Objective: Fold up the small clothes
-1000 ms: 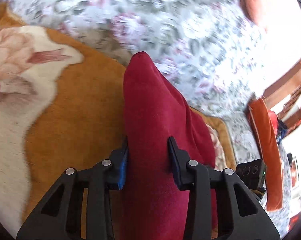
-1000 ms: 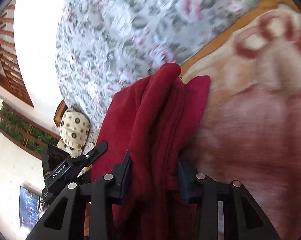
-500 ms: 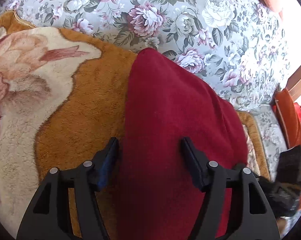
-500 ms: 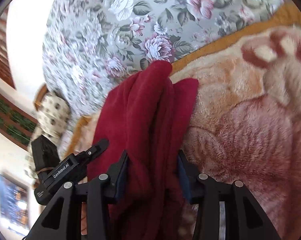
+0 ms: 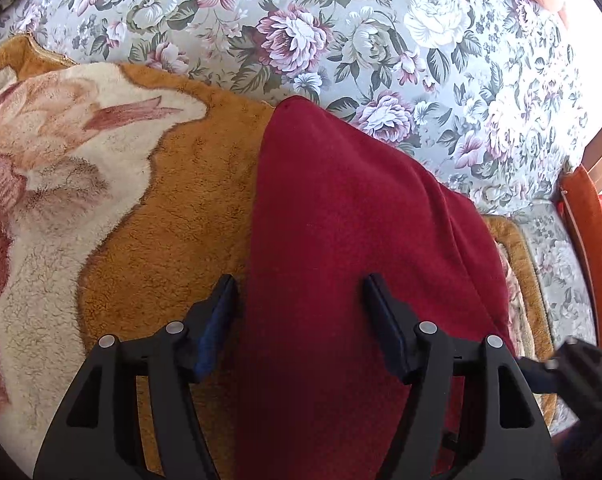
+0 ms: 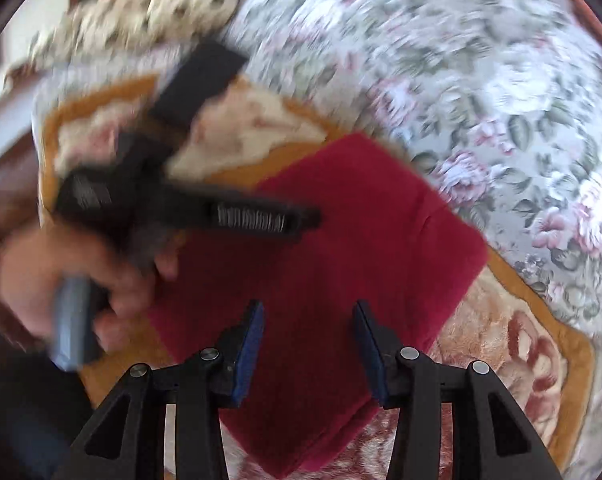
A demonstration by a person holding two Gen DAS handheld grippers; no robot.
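left gripper: jaws wide, blue pads either side of the cloth's near end, gripping nothing. Left pad sits just off the cloth's left edge, over the blanket; right pad is over the red fabric.
right gripper: jaws wide, holding nothing, hovering above the cloth in the lower centre of the frame.
cloth: dark red fleece, folded flat. In the left wrist view it runs from the bottom centre up to a corner at mid-frame. In the right wrist view it reads as a rough square set diamond-wise at centre, lying flat.
blanket: orange-brown plush with a cream and pink flower pattern, under the cloth, filling the left of the left wrist view.
sheet: grey floral, under the blanket, across the top and right of both views. The cloth's far corner reaches the blanket's edge by it.
left hand: left of the right wrist view, blurred, holding the left gripper's handle; that gripper's black body lies across the cloth's upper-left edge.
cushion: orange, right edge of the left wrist view.
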